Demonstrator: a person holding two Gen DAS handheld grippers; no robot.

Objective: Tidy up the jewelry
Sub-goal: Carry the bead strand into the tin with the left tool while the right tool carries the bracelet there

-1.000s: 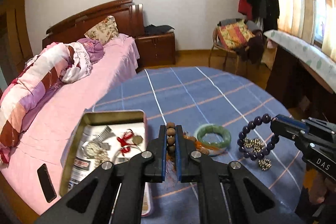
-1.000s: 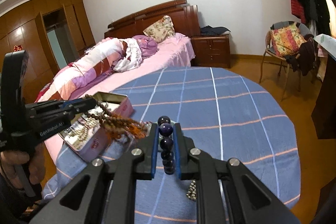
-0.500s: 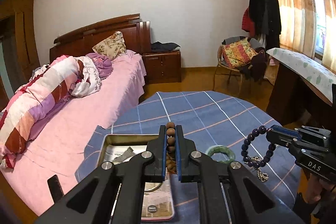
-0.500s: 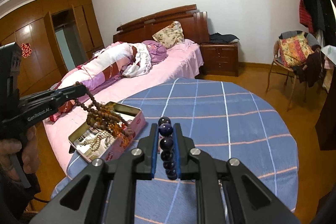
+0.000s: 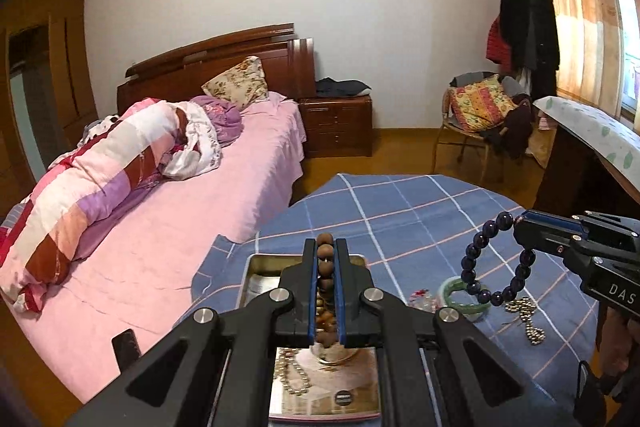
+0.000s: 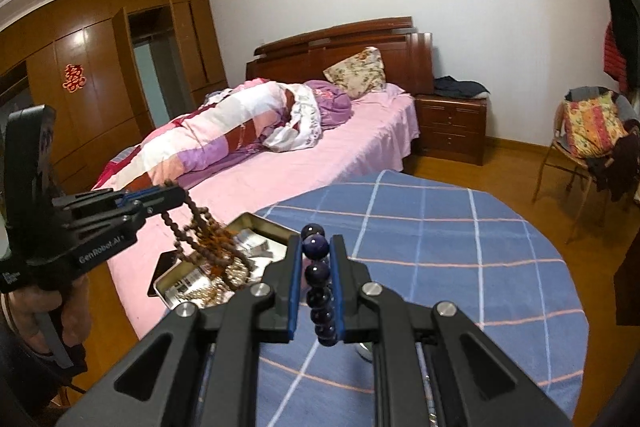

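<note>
**Two grippers lift beaded strings above a table**

At far left, a pink bed (image 5: 168, 227) runs beside a round table in a blue checked cloth (image 5: 420, 211). Near the table's left edge sits an open metal tin (image 5: 250, 269) holding small jewelry. Above it, the left gripper (image 5: 325, 267) has its jaws nearly closed, pinching a brown wooden bead string (image 6: 200, 227) that dangles over the tin. Further right, a green bangle (image 5: 456, 297) and a small metal bead chain (image 5: 528, 319) lie on the cloth. Over them hangs a dark purple bead bracelet (image 5: 496, 263), clamped in the right gripper (image 6: 316, 267), its jaws closed tightly on the beads.
</note>
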